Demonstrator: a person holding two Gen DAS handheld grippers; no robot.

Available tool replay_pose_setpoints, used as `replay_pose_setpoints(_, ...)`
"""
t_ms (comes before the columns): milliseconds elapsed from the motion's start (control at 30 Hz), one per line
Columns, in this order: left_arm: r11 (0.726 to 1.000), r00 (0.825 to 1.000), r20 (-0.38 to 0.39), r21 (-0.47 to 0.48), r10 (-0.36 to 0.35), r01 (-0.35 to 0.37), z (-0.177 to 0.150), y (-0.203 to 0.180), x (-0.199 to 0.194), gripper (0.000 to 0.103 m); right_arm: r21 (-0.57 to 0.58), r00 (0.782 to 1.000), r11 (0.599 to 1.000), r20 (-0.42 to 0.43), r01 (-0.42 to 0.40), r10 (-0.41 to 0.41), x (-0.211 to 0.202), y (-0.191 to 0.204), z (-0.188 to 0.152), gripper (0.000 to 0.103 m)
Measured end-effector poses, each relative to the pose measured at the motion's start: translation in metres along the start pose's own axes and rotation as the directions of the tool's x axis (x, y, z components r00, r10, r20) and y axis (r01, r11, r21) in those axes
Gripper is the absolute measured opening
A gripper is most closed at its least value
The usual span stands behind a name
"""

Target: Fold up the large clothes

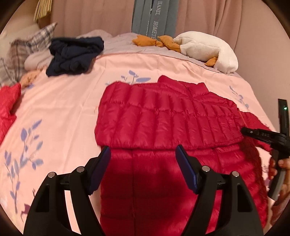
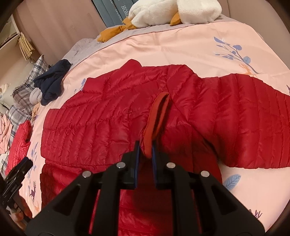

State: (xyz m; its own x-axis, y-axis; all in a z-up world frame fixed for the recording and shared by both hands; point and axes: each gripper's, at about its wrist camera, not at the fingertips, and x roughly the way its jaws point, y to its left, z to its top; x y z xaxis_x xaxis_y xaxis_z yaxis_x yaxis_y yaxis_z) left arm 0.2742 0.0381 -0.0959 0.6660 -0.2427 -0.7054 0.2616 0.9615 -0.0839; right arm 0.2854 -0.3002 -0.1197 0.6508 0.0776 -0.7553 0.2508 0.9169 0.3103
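Red quilted down fabric fills the near field of both wrist views: a red puffer jacket (image 1: 168, 116) lies spread on a bed under a pink duvet (image 1: 68, 101) printed with blue leaves and small deer. Nearest the right camera, the right tool (image 2: 145, 148) is clenched on a sleeve cuff (image 2: 157, 116) of that jacket, its blue pads pressing the orange-red lining from both sides, so the cuff stands up in a loop above the jacket's chest. The left tool (image 1: 143, 159) hangs released over the lower part of the jacket, jaws standing wide with nothing between them and blue pads (image 1: 184, 168) apart. In the left view one sleeve is already laid across the body, forming a straight band, while at the right edge the other tool and the hand (image 1: 279, 167) that carries it show above the jacket's side. In the right view the second sleeve (image 2: 253, 116) stretches out to the right over the duvet. Farther off, a crumpled navy garment (image 1: 74, 56) lies near checked pillows (image 1: 27, 49) at the left, and another red quilted piece (image 1: 8, 103) sits at the left edge. At the far side of the bed rests a white plush goose (image 1: 208, 49) with orange feet, with grey boxes (image 1: 154, 18) and pink curtains (image 1: 90, 16) behind.
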Motion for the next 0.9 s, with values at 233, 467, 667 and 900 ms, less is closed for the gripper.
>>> replay_pose_setpoints(233, 0.999, 0.999, -0.025, -0.001, 0.034, -0.034, 0.011, -0.002, 0.028, 0.074, -0.012, 1.0, 1.0, -0.013, 0.009, -0.009, 0.004, -0.005, -0.007, 0.013)
replay_pose_setpoints(467, 0.997, 0.995, -0.073, -0.001, 0.075, -0.076, 0.011, -0.003, 0.055, 0.074, -0.019, 1.0, 1.0, -0.02, 0.003, -0.003, 0.006, -0.007, -0.011, 0.014)
replay_pose_setpoints(667, 0.996, 0.987, -0.135, -0.011, 0.091, -0.093, 0.003, 0.002, 0.073, 0.074, -0.015, 1.0, 1.0, -0.03, -0.002, 0.001, 0.008, -0.01, -0.013, 0.015)
replay_pose_setpoints(900, 0.996, 0.983, -0.16, 0.001, 0.092, -0.093, 0.002, 0.002, 0.079, 0.074, -0.011, 0.999, 1.0, -0.037, -0.001, 0.0, 0.012, -0.011, -0.014, 0.016)
